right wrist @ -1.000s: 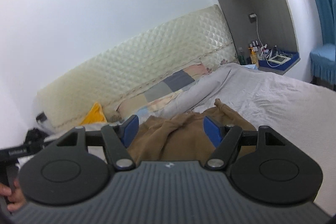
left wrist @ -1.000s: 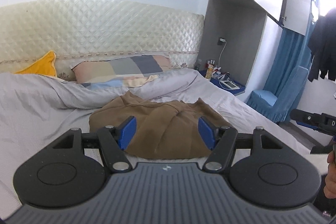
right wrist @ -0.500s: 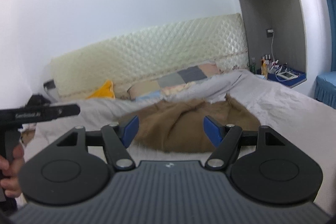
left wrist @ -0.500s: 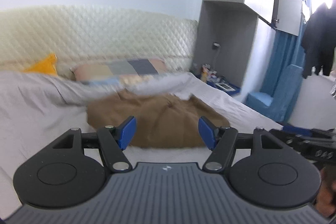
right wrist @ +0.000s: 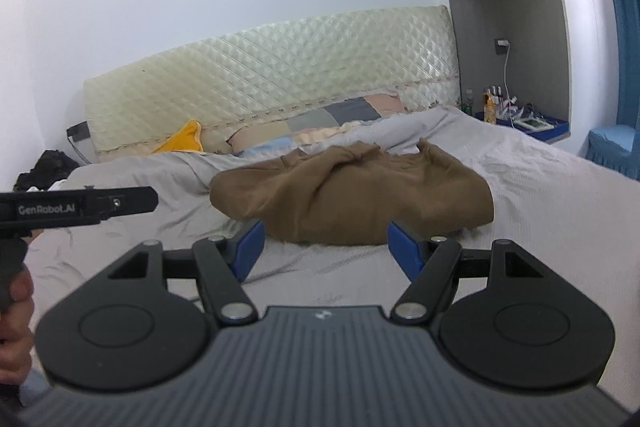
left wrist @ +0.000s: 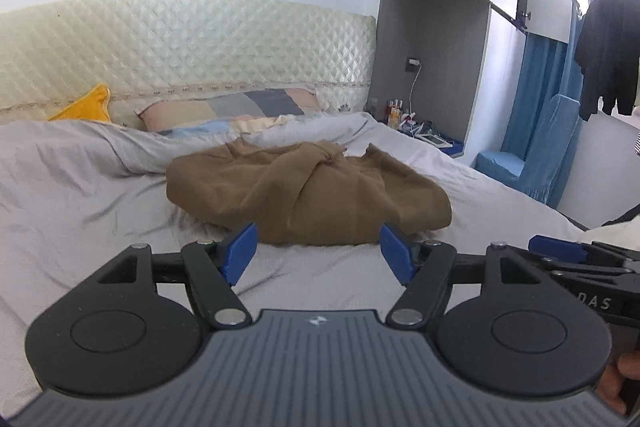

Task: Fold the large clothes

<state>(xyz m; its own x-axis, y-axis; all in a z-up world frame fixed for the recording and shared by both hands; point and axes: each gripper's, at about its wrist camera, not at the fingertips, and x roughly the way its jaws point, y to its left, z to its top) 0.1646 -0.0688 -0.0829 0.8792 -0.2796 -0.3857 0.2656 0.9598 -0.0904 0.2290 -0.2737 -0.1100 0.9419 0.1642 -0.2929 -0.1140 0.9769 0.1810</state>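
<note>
A brown garment (left wrist: 308, 187) lies in a loose folded heap on the grey bed sheet (left wrist: 80, 195); it also shows in the right wrist view (right wrist: 352, 195). My left gripper (left wrist: 318, 253) is open and empty, just short of the garment's near edge, above the sheet. My right gripper (right wrist: 326, 251) is open and empty, also just short of the near edge. The left gripper's body shows at the left of the right wrist view (right wrist: 76, 207), and the right gripper's body at the right of the left wrist view (left wrist: 580, 259).
A patchwork pillow (left wrist: 232, 111), a yellow cushion (left wrist: 86, 105) and a quilted headboard (left wrist: 180, 47) lie behind the garment. A bedside shelf with bottles (left wrist: 416, 131), a blue chair (left wrist: 532, 155) and hanging dark clothes (left wrist: 608, 43) are at the right.
Both grippers have pulled back from the brown garment, which now lies farther ahead of the fingers. Both stay open and the garment lies unmoved.
</note>
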